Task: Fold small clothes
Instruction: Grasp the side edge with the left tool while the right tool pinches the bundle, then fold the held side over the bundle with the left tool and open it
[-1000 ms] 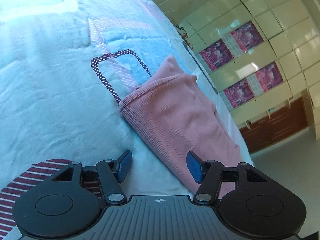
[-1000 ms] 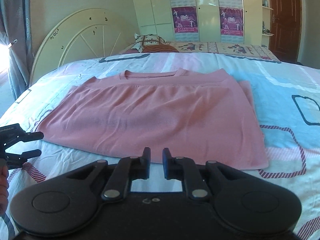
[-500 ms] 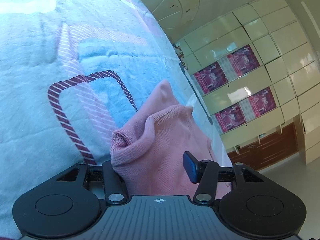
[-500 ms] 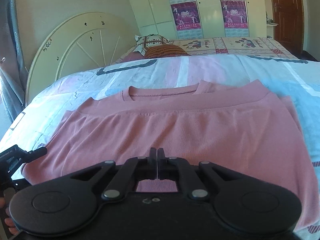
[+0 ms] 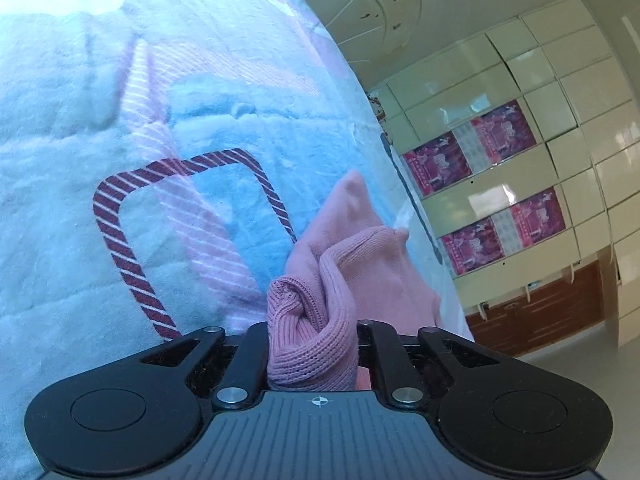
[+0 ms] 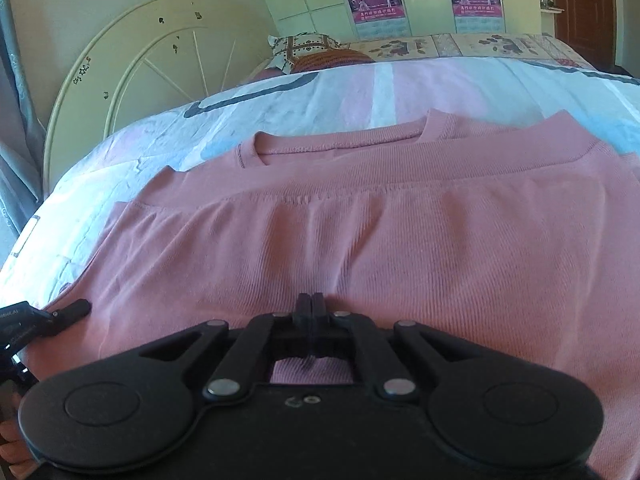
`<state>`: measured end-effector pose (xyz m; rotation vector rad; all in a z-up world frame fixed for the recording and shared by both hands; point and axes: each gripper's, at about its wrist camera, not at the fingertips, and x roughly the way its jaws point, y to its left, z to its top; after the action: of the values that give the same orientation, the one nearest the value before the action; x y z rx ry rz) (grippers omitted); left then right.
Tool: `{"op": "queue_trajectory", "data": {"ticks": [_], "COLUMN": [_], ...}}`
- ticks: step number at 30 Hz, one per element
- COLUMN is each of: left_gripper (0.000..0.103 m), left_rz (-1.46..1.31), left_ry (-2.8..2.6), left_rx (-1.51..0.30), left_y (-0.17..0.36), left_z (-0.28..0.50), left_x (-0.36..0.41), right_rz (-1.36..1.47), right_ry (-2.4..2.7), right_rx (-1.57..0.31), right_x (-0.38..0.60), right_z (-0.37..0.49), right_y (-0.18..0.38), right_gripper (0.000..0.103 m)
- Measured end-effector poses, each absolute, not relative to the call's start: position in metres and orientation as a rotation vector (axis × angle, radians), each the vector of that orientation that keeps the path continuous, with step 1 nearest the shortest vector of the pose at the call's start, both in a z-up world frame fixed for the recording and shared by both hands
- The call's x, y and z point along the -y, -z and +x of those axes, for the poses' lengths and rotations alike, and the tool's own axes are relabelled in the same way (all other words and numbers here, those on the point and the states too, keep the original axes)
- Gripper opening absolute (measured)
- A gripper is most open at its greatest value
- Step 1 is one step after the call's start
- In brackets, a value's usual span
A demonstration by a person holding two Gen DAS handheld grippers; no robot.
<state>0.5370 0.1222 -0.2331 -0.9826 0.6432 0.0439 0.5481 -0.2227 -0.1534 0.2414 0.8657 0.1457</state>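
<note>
A pink ribbed shirt (image 6: 360,248) lies folded across the bed, collar toward the headboard. My left gripper (image 5: 312,344) is shut on a bunched corner of the pink shirt (image 5: 312,340) at its left edge; the cloth fills the gap between the jaws and hides the pads. In the right wrist view the left gripper (image 6: 48,320) shows at the shirt's left edge. My right gripper (image 6: 310,308) is shut with its tips pressed together over the shirt's near edge; whether cloth is pinched between them cannot be seen.
The bed has a light blue and pink quilt (image 5: 120,160) with striped outlines. A white round headboard (image 6: 120,72) and a patterned pillow (image 6: 304,50) are at the far end. Cream wardrobes with pink posters (image 5: 500,184) and a brown door (image 6: 580,4) stand behind.
My left gripper moved onto the shirt's corner and closed on it, bunching the cloth. My right gripper closed fully and moved forward over the shirt's near edge.
</note>
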Motion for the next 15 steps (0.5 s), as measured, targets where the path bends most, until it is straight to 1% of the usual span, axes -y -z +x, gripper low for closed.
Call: {"op": "queue_trajectory", "data": {"ticks": [2,5,8,10,12,15], "left_gripper": [0.009,0.009,0.009,0.009,0.009,0.009], "left_rz": [-0.983,-0.885,-0.797,-0.741,-0.664,-0.551], "left_ry": [0.002,0.083,0.162,0.223,0.293,0.39], "left_rx": [-0.609,-0.559,-0.544,-0.555,-0.573,-0.603], "left_y": [0.219,0.177,0.138,0.118,0.097,0.078], "left_z": [0.54,0.542,0.547,0.553,0.559,0.559], "left_x": [-0.117,-0.097,-0.066,-0.038,-0.003,0.06], "right_rz": [0.245,0.221,0.23,0.283,0.383,0.497], "right_ry": [-0.154,-0.171,-0.198,-0.21,-0.183,-0.116], "right_rx": [-0.867,-0.864,-0.865,-0.861,-0.77,-0.678], "right_x": [0.224,0.224,0.229,0.241,0.269,0.329], "right_z": [0.549,0.55,0.551,0.55,0.536,0.51], "right_y": [0.154,0.154,0.155,0.151,0.137,0.12], "right_gripper": [0.0,0.0,0.0,0.0,0.005,0.005]}}
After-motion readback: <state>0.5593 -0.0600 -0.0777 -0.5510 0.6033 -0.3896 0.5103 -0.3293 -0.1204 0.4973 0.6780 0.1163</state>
